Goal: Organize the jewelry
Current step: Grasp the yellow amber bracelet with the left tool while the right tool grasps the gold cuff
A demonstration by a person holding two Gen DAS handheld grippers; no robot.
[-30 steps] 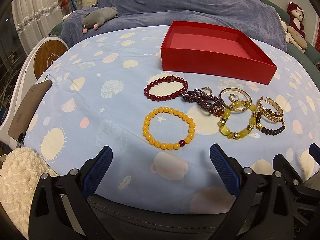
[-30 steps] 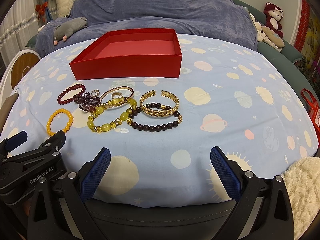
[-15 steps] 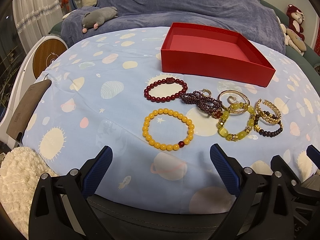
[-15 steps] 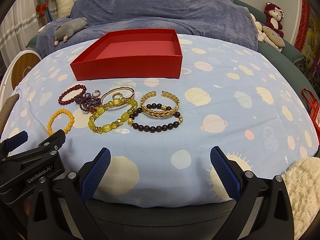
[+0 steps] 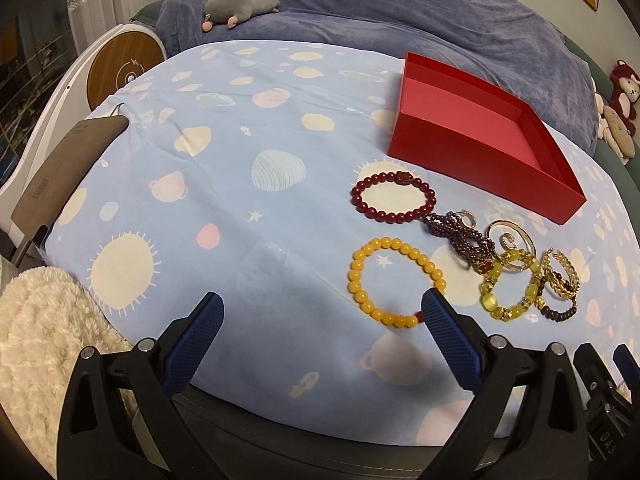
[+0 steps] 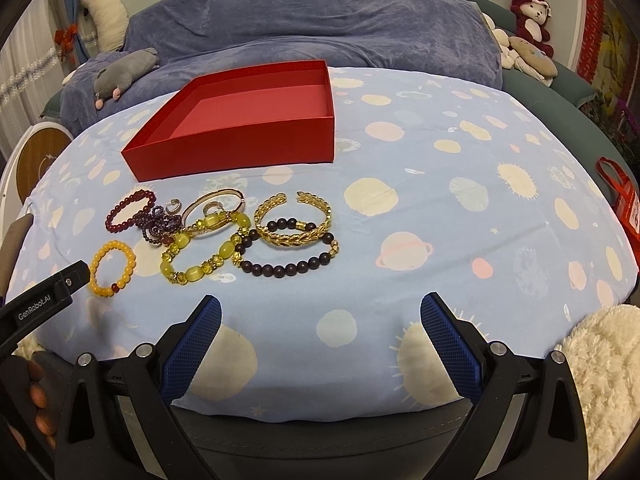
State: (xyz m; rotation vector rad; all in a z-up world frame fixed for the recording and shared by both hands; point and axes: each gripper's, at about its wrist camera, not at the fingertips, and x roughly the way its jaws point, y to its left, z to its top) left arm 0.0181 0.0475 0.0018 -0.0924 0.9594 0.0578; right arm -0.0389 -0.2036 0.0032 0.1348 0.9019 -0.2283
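Pale blue sheet [image 6: 400, 168] printed with planets and suns, spread over bed; blue blanket [image 6: 320, 20] bunched behind.

Jewelry, clustered on sheet just in front of red box [image 6: 240, 148], box open and empty:
- yellow bead bracelet [image 5: 394, 282], nearest left gripper, its near edge touching or just behind right fingertip [image 5: 434, 304] — cannot tell which;
- dark red bead bracelet [image 5: 392, 198], closest to box;
- purple bead strand [image 5: 460, 236], tangled;
- thin gold bangle [image 6: 214, 206];
- green stone bracelet [image 6: 204, 254];
- gold leaf cuff [image 6: 294, 220], overlapping dark bead bracelet [image 6: 288, 266].

Left gripper [image 5: 320, 312]: wide, holding nothing.
Right gripper [image 6: 320, 314]: wide, holding nothing, well short of jewelry.

Periphery: grey plush [image 6: 124, 72], red plush monkey [image 6: 530, 12], fluffy cream rug [image 6: 604, 380].
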